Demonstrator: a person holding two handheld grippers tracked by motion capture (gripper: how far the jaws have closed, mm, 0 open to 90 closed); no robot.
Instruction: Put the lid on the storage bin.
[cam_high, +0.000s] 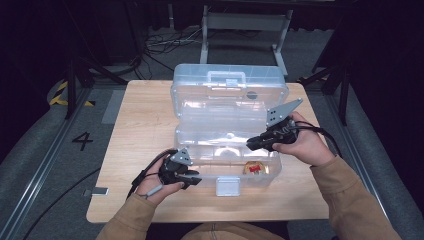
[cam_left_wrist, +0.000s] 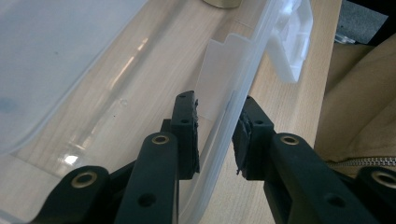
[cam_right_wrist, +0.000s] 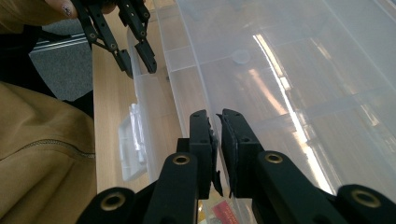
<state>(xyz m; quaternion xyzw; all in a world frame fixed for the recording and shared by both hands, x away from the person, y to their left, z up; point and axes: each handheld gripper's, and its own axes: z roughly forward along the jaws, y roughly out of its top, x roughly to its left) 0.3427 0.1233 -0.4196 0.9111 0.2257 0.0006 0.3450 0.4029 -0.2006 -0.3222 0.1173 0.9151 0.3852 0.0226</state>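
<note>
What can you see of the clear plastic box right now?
The clear plastic box stands open near the middle of the wooden table, its lid tilted back with a carry handle on it. A white latch hangs at the front wall. A small round yellow and red item lies inside, front right. The left gripper straddles the front wall near its left corner; the right gripper, nearly closed, sits at the right rim.

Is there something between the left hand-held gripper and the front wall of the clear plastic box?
Nothing visible. The left hand-held gripper already straddles the front wall of the clear plastic box, one jaw inside, one outside; whether the pads press it is unclear.
</note>
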